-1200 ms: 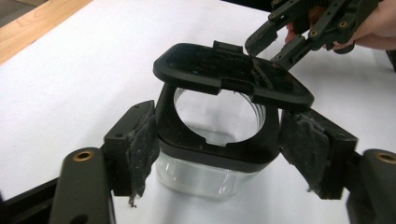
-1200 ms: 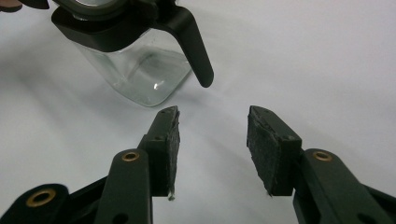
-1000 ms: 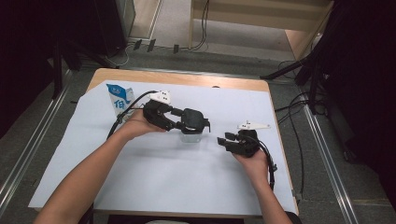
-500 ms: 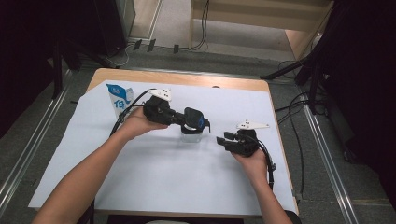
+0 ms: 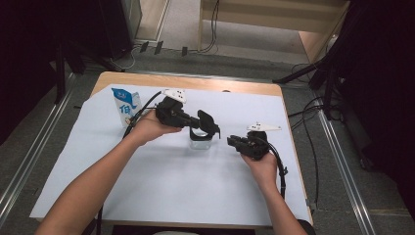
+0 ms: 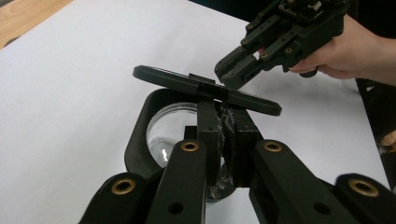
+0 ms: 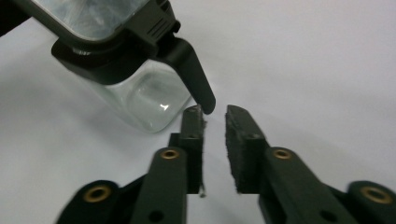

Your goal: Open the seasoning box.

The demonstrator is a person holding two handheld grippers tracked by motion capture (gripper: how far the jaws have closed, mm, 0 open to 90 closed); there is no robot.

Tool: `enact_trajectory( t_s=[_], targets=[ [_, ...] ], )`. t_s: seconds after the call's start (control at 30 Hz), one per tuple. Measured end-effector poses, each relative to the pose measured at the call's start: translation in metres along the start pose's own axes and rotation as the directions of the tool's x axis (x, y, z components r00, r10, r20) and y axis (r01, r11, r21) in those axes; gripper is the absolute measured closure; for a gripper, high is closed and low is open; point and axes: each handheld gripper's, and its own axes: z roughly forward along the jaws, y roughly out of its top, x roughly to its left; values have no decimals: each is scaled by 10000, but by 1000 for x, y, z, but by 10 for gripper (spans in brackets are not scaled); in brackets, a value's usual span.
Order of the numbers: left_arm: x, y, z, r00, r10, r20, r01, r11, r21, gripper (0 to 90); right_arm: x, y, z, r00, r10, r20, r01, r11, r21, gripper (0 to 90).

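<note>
Clamping the glass jar [image 5: 200, 141] by its black rim — the left gripper [image 6: 223, 122] has its jaws pinched on the rim wall, pads pressing either side of it; they have just been closing onto it. The jar stands upright on the white sheet over the desk [image 5: 161, 186], its black lid [image 6: 205, 88] hinged up and standing open just above the mouth. The milk carton [image 5: 125, 105] stands well apart from the jar, beyond the left hand. The right gripper [image 5: 234, 142] sits just beside the jar; its jaws have just been closing too and stand narrowly apart with nothing between them — in the right gripper view the lid's black tab [image 7: 196, 81] hangs just in front of one jaw tip, not gripped. Judging from this: jar steadied, lid open. Whatever goes in or out still looks undone — jar looks empty.
</note>
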Motion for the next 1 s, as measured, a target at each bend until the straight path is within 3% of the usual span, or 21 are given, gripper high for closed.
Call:
enact_trajectory(
  t_s=[0.1, 0.2, 0.3, 0.73, 1.0],
  targets=[
    [-1, 2, 2, 10000, -47, -61, 47, 10000, 41, 876, 2, 5, 6, 10000, -77, -30, 77, 10000, 33, 897],
    [-2, 6, 4, 10000, -61, -20, 61, 9998, 165, 886, 6, 13, 13, 9987, -487, 127, 488, 9988, -64, 900],
    [-4, 12, 6, 10000, -7, 7, 7, 9998, 209, 894, 7, 17, 21, 9982, -586, 105, 586, 9983, 27, 900],
    [-5, 24, 23, 9999, -147, 55, 147, 9998, 138, 893, 8, 17, 26, 9987, -513, 25, 513, 9986, 93, 900],
    [-8, 38, 34, 9998, -38, 169, 32, 9994, 346, 892, 7, 17, 27, 9993, -376, -17, 376, 9992, 119, 900]
  ],
)
